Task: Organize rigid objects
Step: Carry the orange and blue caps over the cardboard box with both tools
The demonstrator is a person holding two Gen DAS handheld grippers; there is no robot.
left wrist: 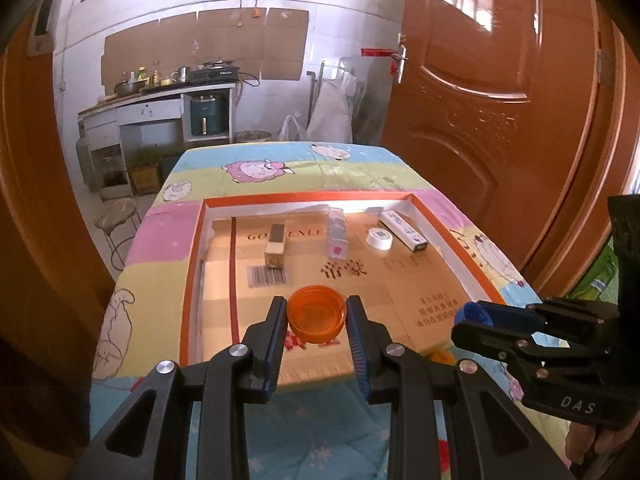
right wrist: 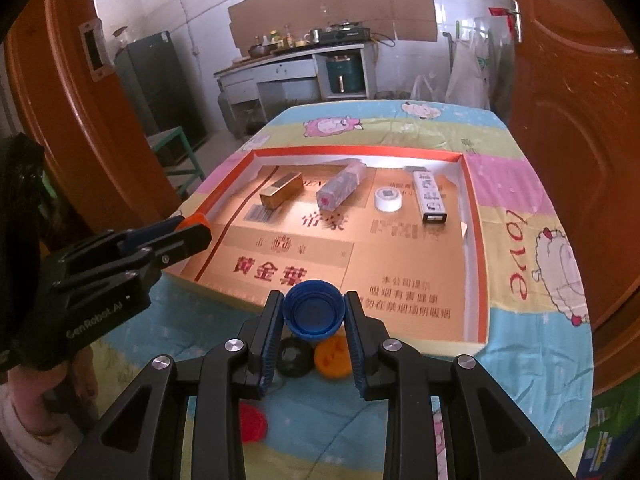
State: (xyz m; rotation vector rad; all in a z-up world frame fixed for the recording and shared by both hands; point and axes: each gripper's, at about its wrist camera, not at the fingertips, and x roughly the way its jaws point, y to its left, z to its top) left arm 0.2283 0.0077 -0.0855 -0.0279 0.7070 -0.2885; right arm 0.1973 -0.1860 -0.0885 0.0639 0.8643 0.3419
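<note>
Left gripper (left wrist: 317, 312): clamped on the orange cap (left wrist: 316, 314), hollow side up, one pad on each side of its rim. Right gripper (right wrist: 314, 312): clamped likewise on the blue cap (right wrist: 314, 314), hollow side up. No long axis to either cap; round, so no turning of the wrist needed to line them up.

Directly under and ahead of the left fingertips: the printed cardboard floor of the orange-rimmed tray (left wrist: 192, 272), so that cap hangs already inside the tray's near edge. Under the right fingertips: the near edge itself, with bedding and loose caps just behind, a black cap (right wrist: 295, 358), an orange one (right wrist: 333, 358) and a red one (right wrist: 253, 420) nearer the wrist. Judged from this: left hand the nearer to a set-down place, right hand a little short of the rim.

Farther ahead of both tools, along the tray's far wall, a row well apart from the caps: gold box (left wrist: 276, 246), clear wrapped pack (left wrist: 337, 236), white tape roll (left wrist: 379, 238), white-and-black carton (left wrist: 404, 230), all four long ones lying roughly fore-and-aft. Open floor between the held caps and that row, straight ahead and slightly down: probably the place for both.
</note>
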